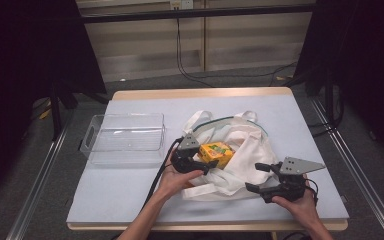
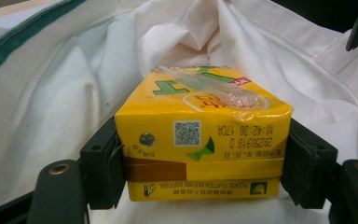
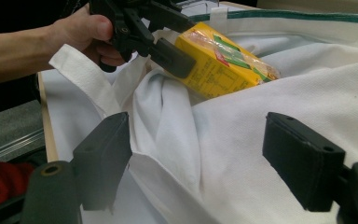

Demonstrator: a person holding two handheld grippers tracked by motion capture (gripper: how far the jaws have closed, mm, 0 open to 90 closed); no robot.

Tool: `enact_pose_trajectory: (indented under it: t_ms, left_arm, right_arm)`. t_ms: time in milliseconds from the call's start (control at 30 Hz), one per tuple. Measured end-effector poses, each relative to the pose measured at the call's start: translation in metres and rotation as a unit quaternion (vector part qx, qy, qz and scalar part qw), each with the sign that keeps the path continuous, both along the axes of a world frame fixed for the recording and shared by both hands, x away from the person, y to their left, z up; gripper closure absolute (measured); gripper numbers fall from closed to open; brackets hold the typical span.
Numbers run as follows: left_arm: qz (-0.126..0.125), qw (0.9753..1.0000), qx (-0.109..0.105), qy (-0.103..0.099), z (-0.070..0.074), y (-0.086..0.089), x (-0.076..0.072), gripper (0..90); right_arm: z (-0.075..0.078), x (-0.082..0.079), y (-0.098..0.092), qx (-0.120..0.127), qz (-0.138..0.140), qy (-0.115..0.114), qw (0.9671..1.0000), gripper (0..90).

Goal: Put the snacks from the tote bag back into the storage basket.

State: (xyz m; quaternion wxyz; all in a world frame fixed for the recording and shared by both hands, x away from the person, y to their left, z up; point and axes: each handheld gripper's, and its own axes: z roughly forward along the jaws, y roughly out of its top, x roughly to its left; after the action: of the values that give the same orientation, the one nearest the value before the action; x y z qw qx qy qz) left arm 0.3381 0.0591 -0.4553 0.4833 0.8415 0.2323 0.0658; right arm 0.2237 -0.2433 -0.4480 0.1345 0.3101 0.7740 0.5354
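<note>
A yellow juice carton [image 1: 217,152] lies on its side at the mouth of a white cloth bag with green trim [image 1: 245,145] in the middle of the table. My left gripper [image 1: 210,159] is shut on the carton from the left. In the left gripper view both pads press the carton's [image 2: 203,140] sides, with bag cloth [image 2: 65,84] behind it. My right gripper [image 1: 257,177] is open at the bag's near right edge. In the right gripper view its jaws [image 3: 204,158] stand wide apart over a fold of the bag [image 3: 307,79], with the carton [image 3: 223,63] and the left gripper [image 3: 168,51] beyond.
A clear plastic bin [image 1: 125,137] stands left of the bag, with nothing in it. The grey table top [image 1: 130,195] shows bare in front of the bin. Black cables run over the floor behind the table's far edge.
</note>
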Motion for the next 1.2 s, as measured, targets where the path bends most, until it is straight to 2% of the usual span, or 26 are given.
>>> enact_pose_trajectory:
  t_ms: [67, 200, 333, 367, 533, 600, 700, 967, 1100, 1200]
  left_arm:
    - [0.001, 1.0, 0.0, 0.003, 0.001, 0.001, 0.0, 27.4]
    - [0.002, 0.9998, -0.015, 0.012, 0.004, 0.003, 0.001, 27.4]
    - [0.005, 0.9997, -0.018, 0.019, 0.01, 0.008, 0.003, 27.4]
    - [0.003, 0.9994, -0.025, 0.022, 0.012, 0.009, 0.004, 27.4]
    - [-0.004, 0.9996, -0.024, 0.016, 0.021, 0.012, 0.001, 27.4]
    - [-0.007, 0.9997, -0.016, 0.015, 0.024, 0.013, 0.001, 27.4]
    - [-0.007, 0.9995, -0.023, 0.019, 0.028, 0.016, 0.001, 27.4]
    - [0.001, 0.9991, -0.029, 0.029, 0.044, 0.026, 0.004, 27.4]
    - [0.004, 0.9995, -0.018, 0.027, 0.05, 0.032, 0.001, 27.4]
    - [0.007, 0.9992, -0.028, 0.029, 0.052, 0.038, 0.0, 27.4]
  right_arm:
    - [0.0, 0.0, 0.0, 0.0, -0.002, 0.002, 1.0, 20.7]
    - [0.001, -0.001, -0.001, 0.002, -0.013, -0.002, 0.9999, 17.9]
    - [0.001, 0.0, -0.002, 0.005, -0.017, -0.004, 0.9998, 17.7]
    - [0.001, 0.0, -0.002, 0.006, -0.017, -0.007, 0.9998, 17.7]
    - [0.001, -0.001, -0.002, 0.006, -0.015, -0.007, 0.9998, 17.7]
    - [0.001, -0.001, -0.002, 0.008, -0.019, -0.006, 0.9998, 17.7]
    - [0.003, -0.002, -0.002, 0.01, -0.022, -0.01, 0.9997, 17.8]
    - [0.002, 0.0, -0.002, 0.01, -0.026, -0.008, 0.9996, 17.7]
    - [0.002, -0.001, -0.002, 0.012, -0.026, -0.008, 0.9996, 17.8]
    - [0.002, -0.001, -0.001, 0.011, -0.026, -0.01, 0.9996, 18.0]
